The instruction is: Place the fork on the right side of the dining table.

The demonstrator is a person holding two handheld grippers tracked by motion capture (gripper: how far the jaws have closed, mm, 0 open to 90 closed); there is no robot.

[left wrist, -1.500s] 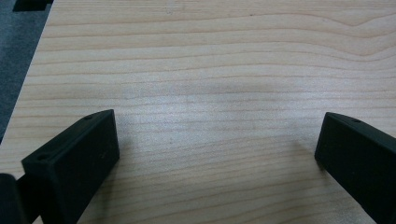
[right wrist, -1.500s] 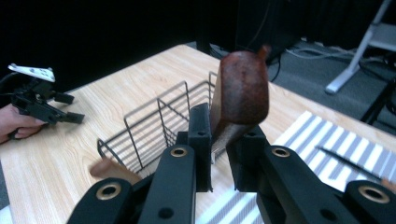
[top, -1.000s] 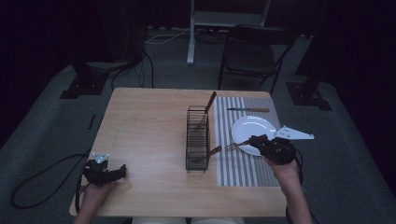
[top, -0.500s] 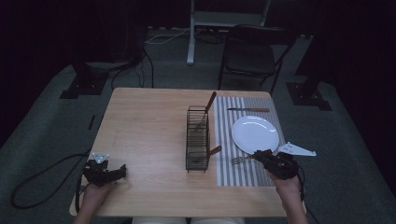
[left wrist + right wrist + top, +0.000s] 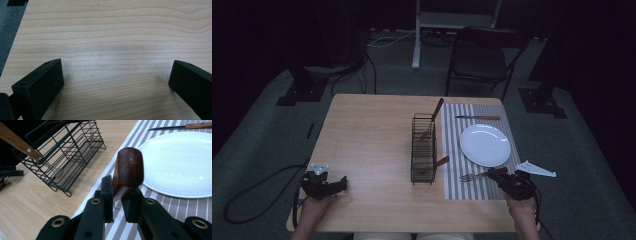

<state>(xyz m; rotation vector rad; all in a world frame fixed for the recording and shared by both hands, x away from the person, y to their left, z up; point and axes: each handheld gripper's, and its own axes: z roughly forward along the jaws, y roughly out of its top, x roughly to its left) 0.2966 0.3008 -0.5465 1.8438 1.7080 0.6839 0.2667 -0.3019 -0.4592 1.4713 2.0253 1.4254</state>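
Both tongs sit at the near table (image 5: pixel 372 125) edge in the high view: the left gripper (image 5: pixel 343 182) over bare wood, the right gripper (image 5: pixel 501 176) clamping a fork (image 5: pixel 472 176) over the striped mat (image 5: pixel 452 135), plate (image 5: pixel 485 145) just beyond. Left gripper view: jaws wide apart, nothing between. Right gripper view: jaws pinch the fork's wooden handle (image 5: pixel 128 170); basket (image 5: pixel 67 152) left, plate (image 5: pixel 175 162) right.
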